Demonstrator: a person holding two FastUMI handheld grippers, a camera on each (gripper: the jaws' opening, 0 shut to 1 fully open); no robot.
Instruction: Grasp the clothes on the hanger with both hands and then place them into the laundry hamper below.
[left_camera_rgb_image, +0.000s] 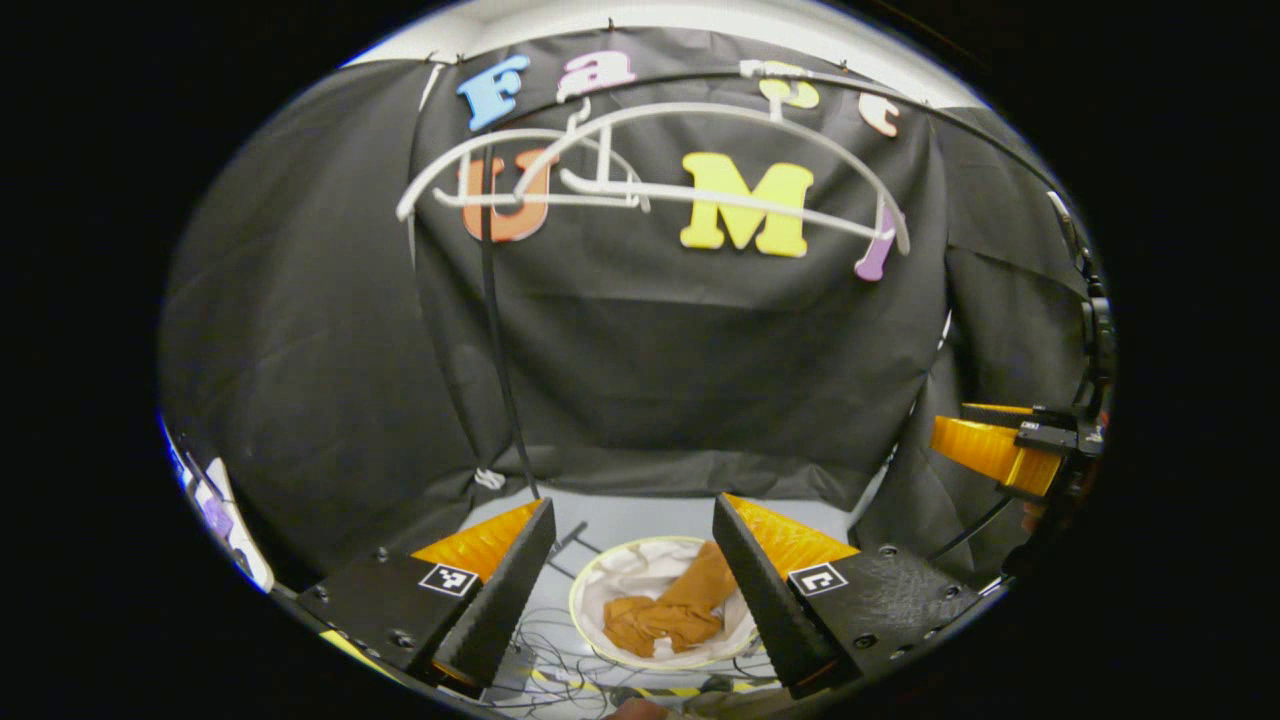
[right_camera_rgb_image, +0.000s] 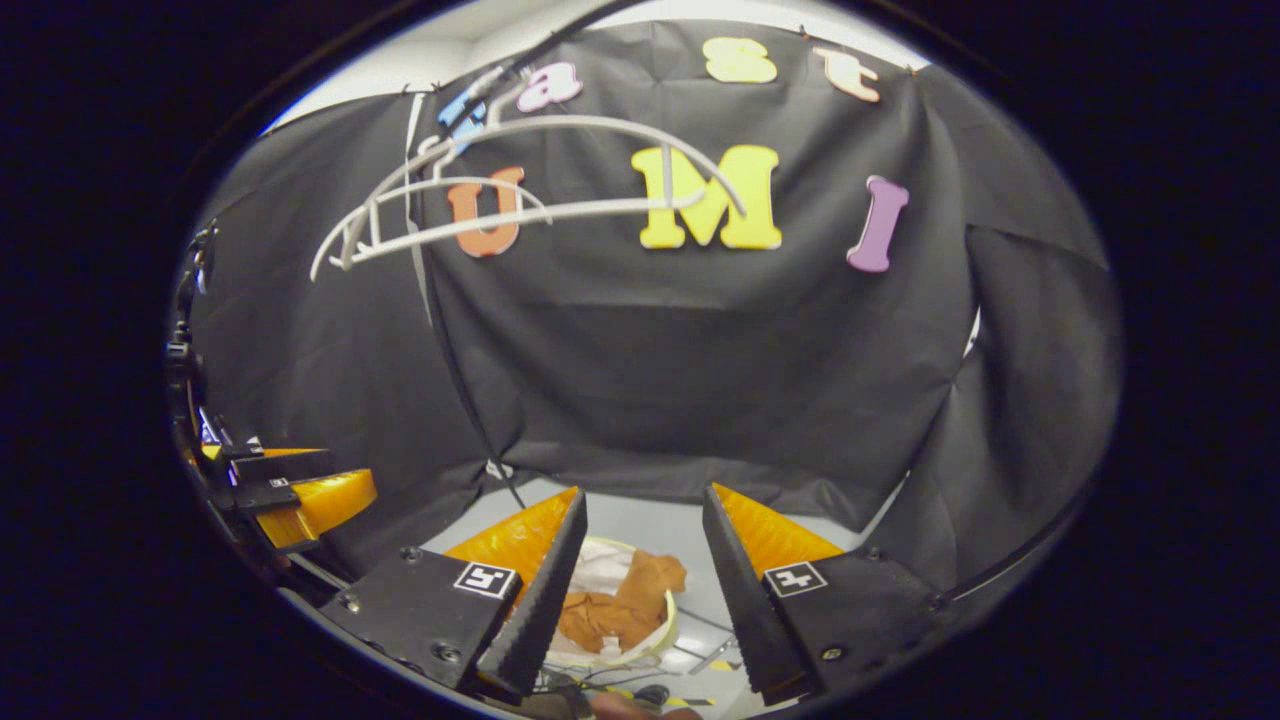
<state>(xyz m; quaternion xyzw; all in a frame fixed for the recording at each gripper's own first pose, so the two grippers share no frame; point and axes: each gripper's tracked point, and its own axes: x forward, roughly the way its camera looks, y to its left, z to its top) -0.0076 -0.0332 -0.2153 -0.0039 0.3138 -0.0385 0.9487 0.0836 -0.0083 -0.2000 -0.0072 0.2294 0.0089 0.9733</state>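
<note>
Below open jaws, hamper (left_camera_rgb_image: 600, 650) rim hides clothes (left_camera_rgb_image: 672, 612) partly.

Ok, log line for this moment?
clothes in hamper | hangers bare | left gripper open | right gripper open

Black cloth wall (left_camera_rgb_image: 640, 350) hangs behind, draping onto a pale grey floor (left_camera_rgb_image: 640, 520). Thin dark cables (left_camera_rgb_image: 560, 650) tangle across the floor; yellow-black tape (left_camera_rgb_image: 690, 690) lies nearby.

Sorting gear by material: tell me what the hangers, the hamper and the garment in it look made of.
Hangers: probably plastic, white, smooth moulded bars.
Hamper: seemingly soft pale fabric liner on a thin stiff rim.
Garment: woven or knit cloth, matte orange-brown, crumpled in folds.
</note>
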